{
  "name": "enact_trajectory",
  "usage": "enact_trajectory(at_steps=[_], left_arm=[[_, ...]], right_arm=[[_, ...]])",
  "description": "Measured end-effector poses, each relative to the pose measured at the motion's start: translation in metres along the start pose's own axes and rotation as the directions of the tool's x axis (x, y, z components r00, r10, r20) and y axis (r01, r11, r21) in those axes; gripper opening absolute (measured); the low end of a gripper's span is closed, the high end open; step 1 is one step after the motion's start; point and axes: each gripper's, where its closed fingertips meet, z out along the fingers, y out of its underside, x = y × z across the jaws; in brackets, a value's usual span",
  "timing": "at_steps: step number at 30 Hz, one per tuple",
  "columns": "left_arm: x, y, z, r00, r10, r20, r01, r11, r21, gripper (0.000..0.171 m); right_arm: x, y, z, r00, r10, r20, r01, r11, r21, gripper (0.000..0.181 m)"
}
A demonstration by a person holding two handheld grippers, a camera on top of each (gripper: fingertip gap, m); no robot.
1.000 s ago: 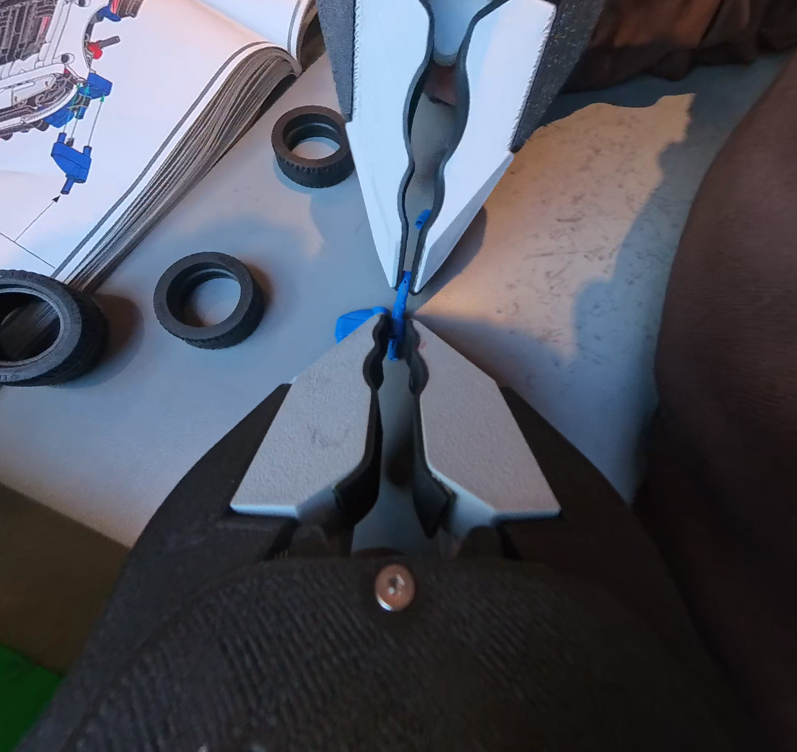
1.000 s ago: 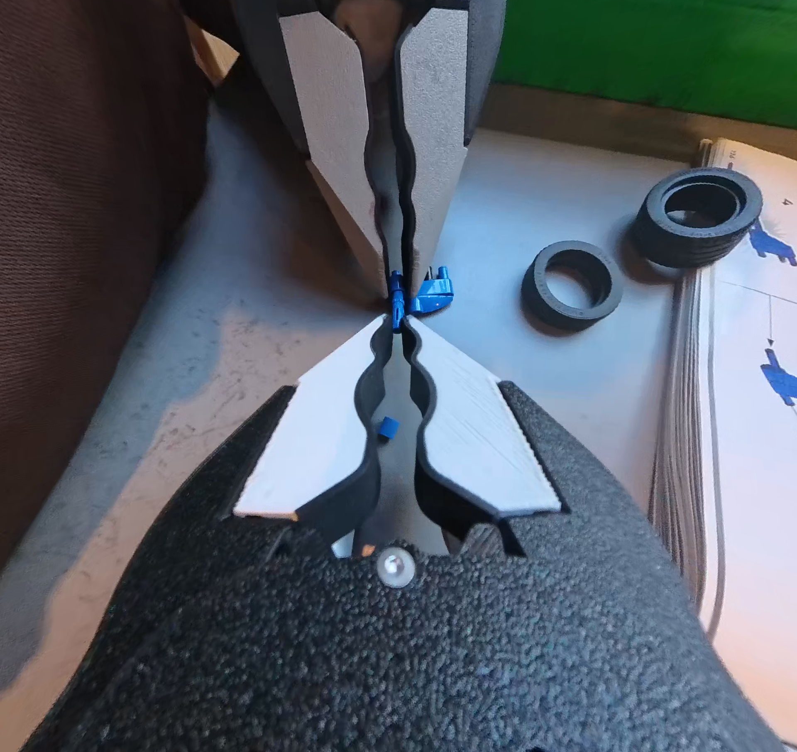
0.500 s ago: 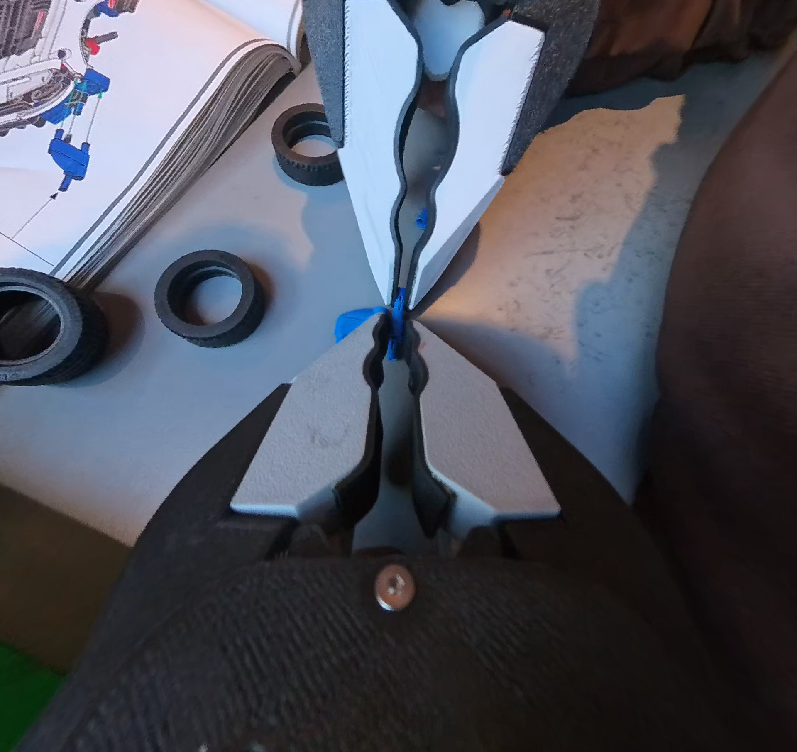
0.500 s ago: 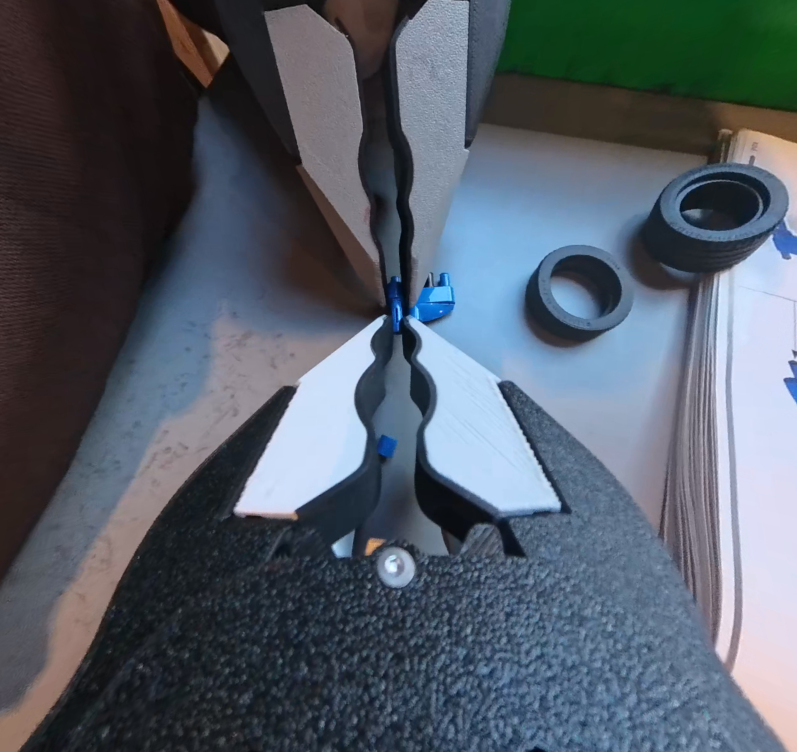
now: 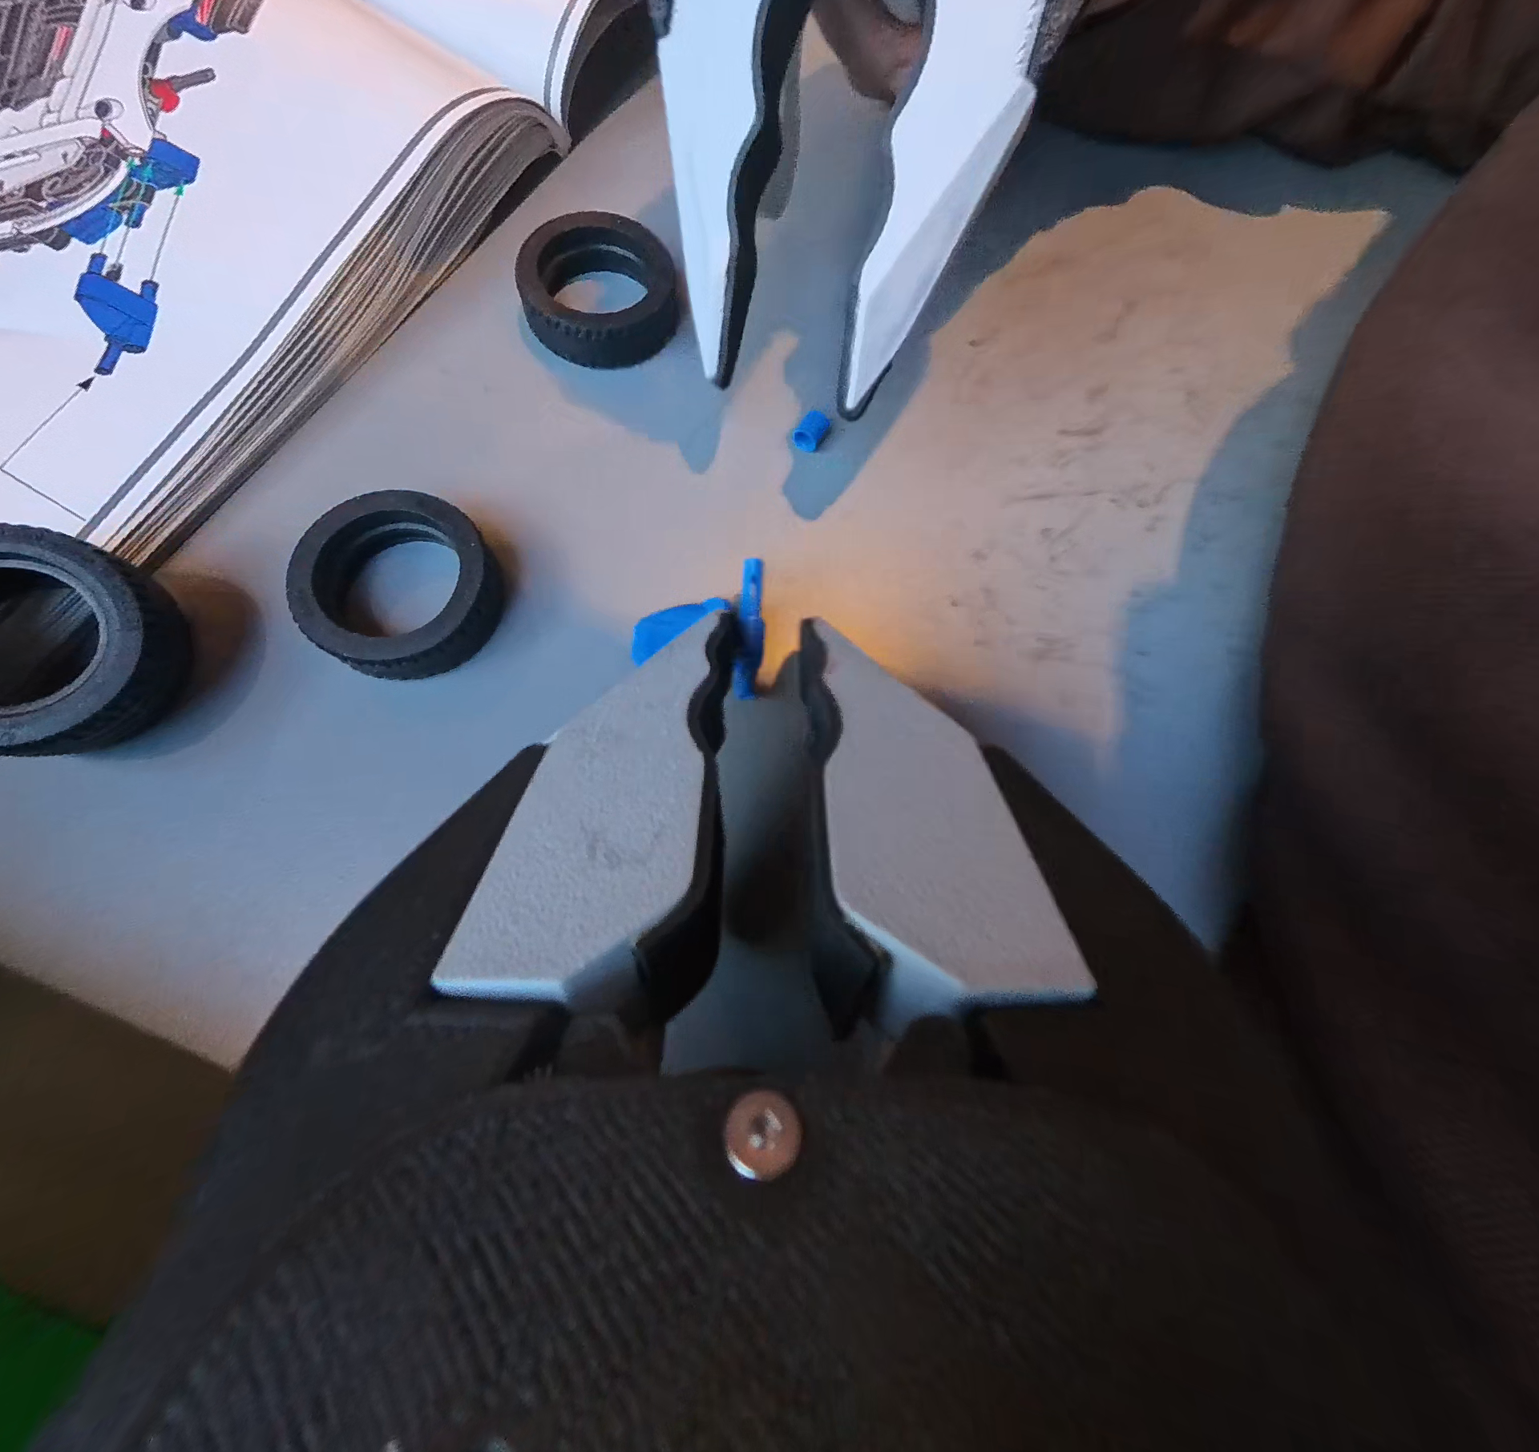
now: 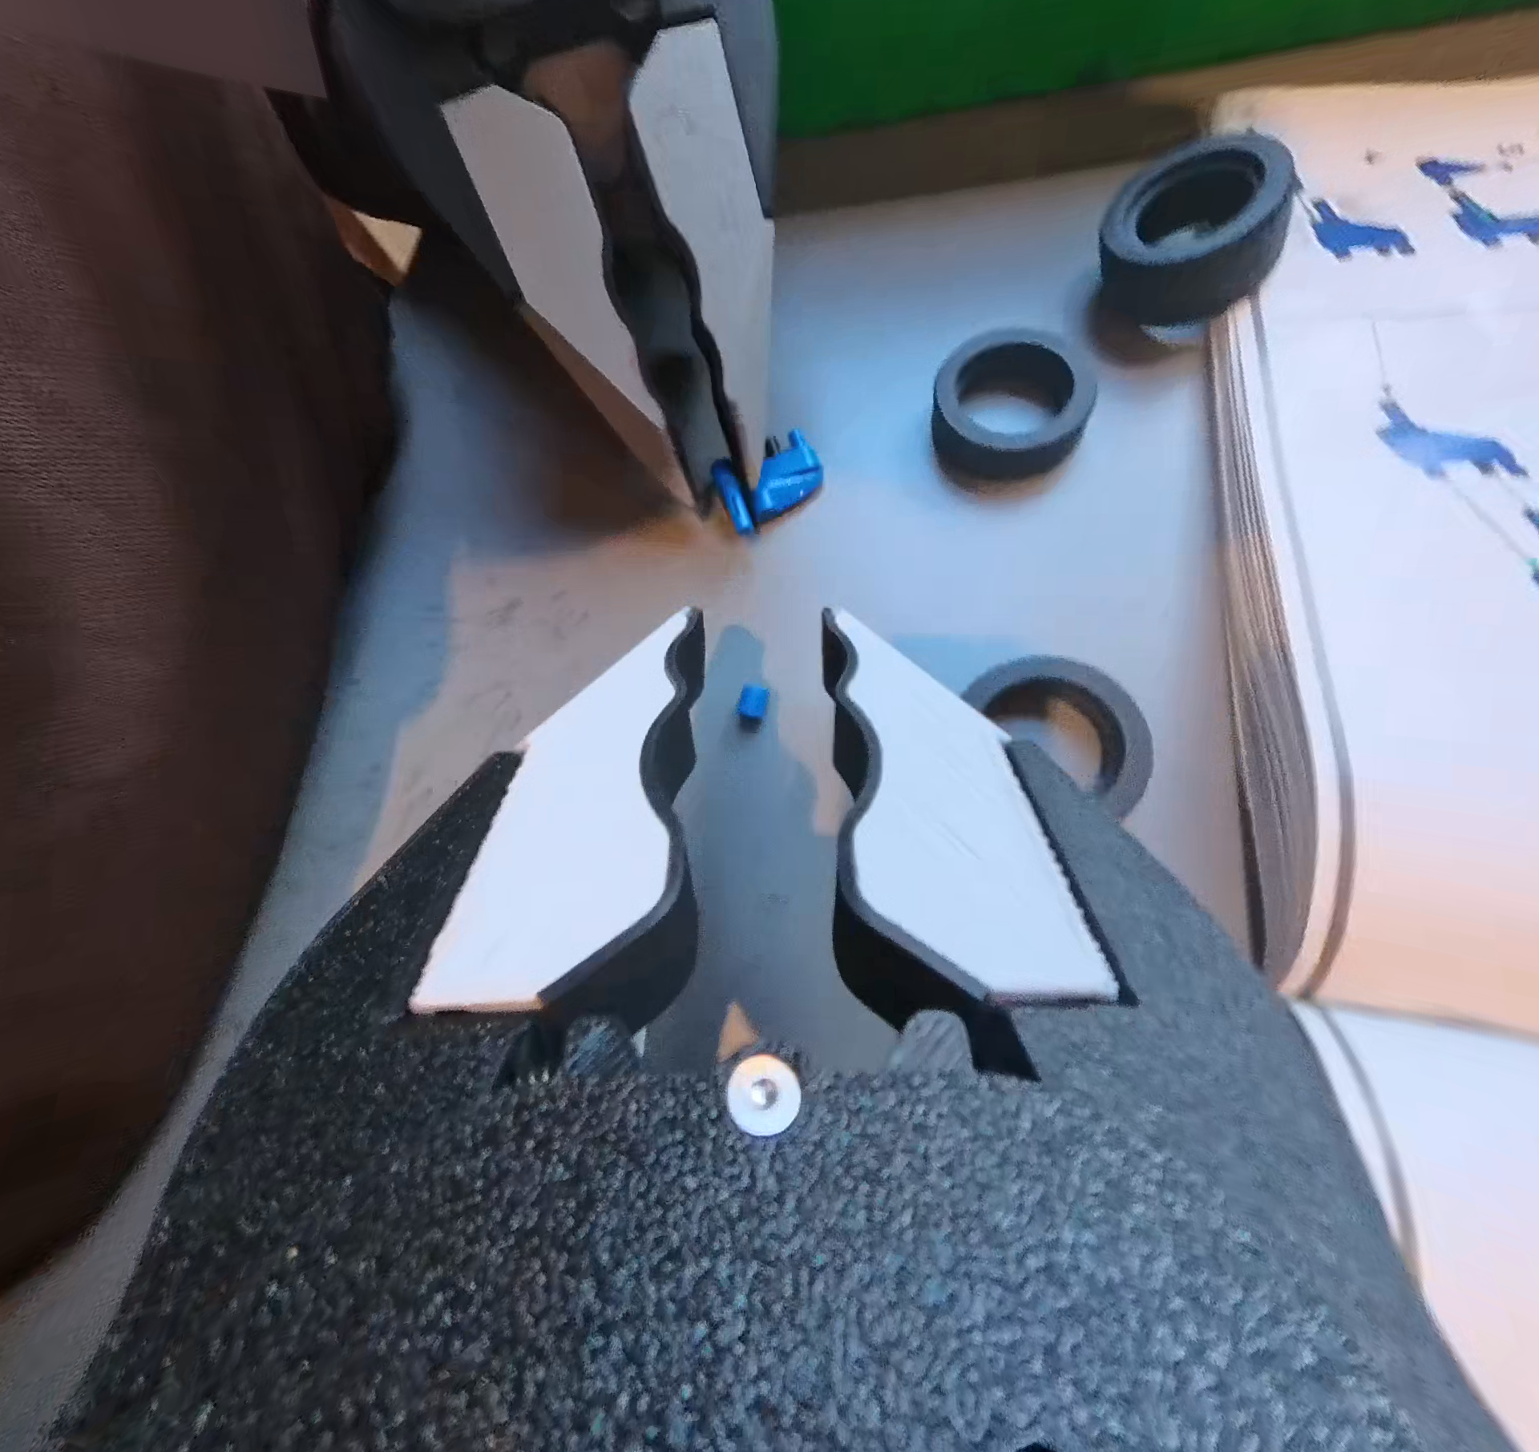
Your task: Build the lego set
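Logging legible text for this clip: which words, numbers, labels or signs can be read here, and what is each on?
Instruction booklet, left wrist view: lettering inside the printed model drawing, too small and cut off at the edge to read.
Same booklet, right wrist view: small marks near the top of the page, blurred and unreadable.
Nothing else in either view bears writing that I can make out.

Grey tabletop (image 5: 250, 871) with a sunlit patch, green surface (image 6: 1124, 5) beyond its edge, brown fabric (image 5: 1416, 663) alongside
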Motion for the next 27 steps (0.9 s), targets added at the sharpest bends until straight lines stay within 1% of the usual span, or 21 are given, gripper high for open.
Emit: enact_trajectory(at_steps=[2, 5, 8, 12, 15, 19, 25, 27], left_arm=[[-0.001, -0.001, -0.001, 1.000, -0.006, 0.003, 0.006, 1.000, 0.008, 0.026], [-0.001, -0.005, -0.005, 1.000, -0.010, 0.005, 0.010, 0.999, 0.042, 0.028], [-0.005, -0.007, -0.008, 0.999, -0.005, 0.039, 0.003, 0.998, 0.058, 0.031], [-0.014, -0.010, -0.010, 0.995, -0.012, 0.098, 0.007, 0.999, 0.047, 0.036], [-0.023, -0.002, -0.006, 0.990, -0.011, 0.139, 0.015, 1.000, -0.025, 0.041], [-0.025, 0.007, 0.001, 0.990, -0.008, 0.142, 0.021, 0.996, -0.086, 0.042], [-0.029, 0.007, 0.001, 0.989, -0.003, 0.146, 0.012, 0.998, -0.062, 0.029], [-0.029, 0.007, 0.000, 0.990, -0.005, 0.141, 0.013, 0.998, -0.057, 0.029]], right_arm=[[0.001, 0.009, -0.002, 0.999, 0.019, -0.048, -0.020, 1.000, -0.021, 0.028], [0.001, 0.020, -0.002, 0.994, 0.016, -0.109, -0.022, 0.998, -0.060, 0.027], [-0.001, 0.027, 0.000, 0.994, 0.020, -0.111, -0.030, 0.995, -0.090, 0.021], [-0.001, 0.030, 0.001, 0.993, -0.005, -0.118, -0.009, 0.994, -0.112, 0.013], [-0.002, 0.031, 0.003, 0.993, -0.019, -0.113, 0.005, 0.992, -0.125, 0.007], [-0.003, 0.030, 0.005, 0.994, -0.016, -0.109, 0.003, 0.992, -0.123, 0.007], [-0.002, 0.030, 0.004, 0.995, 0.000, -0.101, -0.011, 0.993, -0.116, 0.007], [-0.001, 0.029, 0.005, 0.995, 0.005, -0.098, -0.016, 0.993, -0.114, 0.007]])
